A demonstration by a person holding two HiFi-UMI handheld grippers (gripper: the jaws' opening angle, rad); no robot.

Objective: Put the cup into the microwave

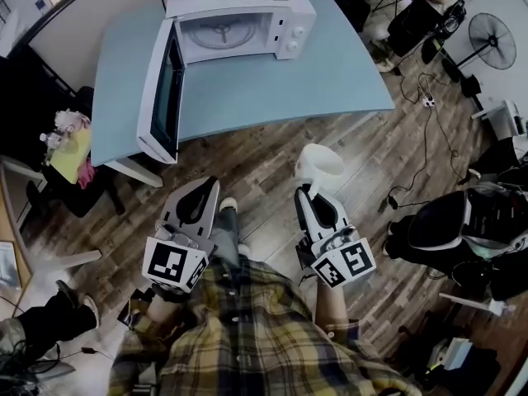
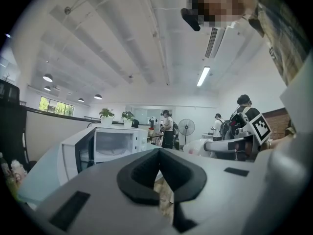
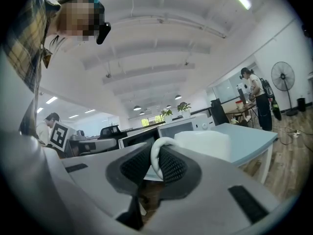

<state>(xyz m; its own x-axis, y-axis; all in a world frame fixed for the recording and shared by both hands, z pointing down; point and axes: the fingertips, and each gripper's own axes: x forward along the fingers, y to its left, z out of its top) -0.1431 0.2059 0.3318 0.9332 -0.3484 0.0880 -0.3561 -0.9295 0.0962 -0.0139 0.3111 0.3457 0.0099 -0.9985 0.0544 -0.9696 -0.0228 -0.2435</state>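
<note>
From here I see a pale blue table (image 1: pixel 272 89) standing on a wood-plank floor (image 1: pixel 272 172), with a white microwave (image 1: pixel 285 2) sitting directly on its far part, its door (image 1: pixel 157 97) swung wide open over the table's left side and the turntable (image 1: pixel 221 31) showing inside.

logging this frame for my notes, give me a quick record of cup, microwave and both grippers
cup: white, held above the wood floor, short of the table
microwave: on the light blue table, door open, turntable bare
right gripper: shut on the cup's handle
left gripper: shut, empty
stage: cup not yet inside
</note>
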